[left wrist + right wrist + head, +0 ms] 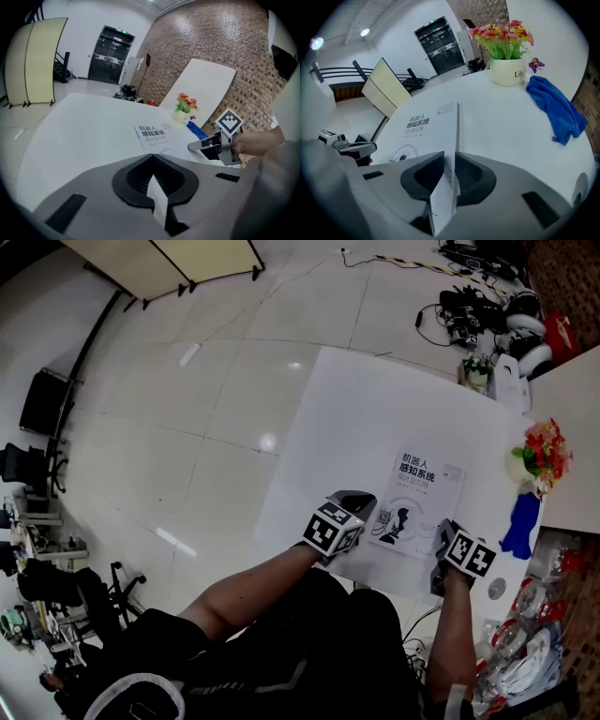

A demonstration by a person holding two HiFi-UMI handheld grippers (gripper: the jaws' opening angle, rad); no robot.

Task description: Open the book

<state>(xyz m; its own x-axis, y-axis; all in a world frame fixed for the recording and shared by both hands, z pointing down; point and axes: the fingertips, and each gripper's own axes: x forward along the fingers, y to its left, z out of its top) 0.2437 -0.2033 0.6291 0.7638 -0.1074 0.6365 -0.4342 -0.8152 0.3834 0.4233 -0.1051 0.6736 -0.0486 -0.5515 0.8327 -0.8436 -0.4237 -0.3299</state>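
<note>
A white book (419,502) with dark print on its cover lies closed on the white table (347,418), right in front of me. In the right gripper view my right gripper (452,164) is shut on the book's (426,126) near right edge, which runs straight in between the pads. My left gripper (367,517) sits at the book's near left edge. In the left gripper view its tips (152,158) meet, and the book (152,133) lies just beyond them. The right gripper (211,146) also shows there, held by a hand.
A white pot of flowers (536,457) and a blue cloth (520,524) sit on the table to the right of the book. Cables and gear (478,306) lie on the floor beyond the table. Packets and clutter (534,634) crowd the near right.
</note>
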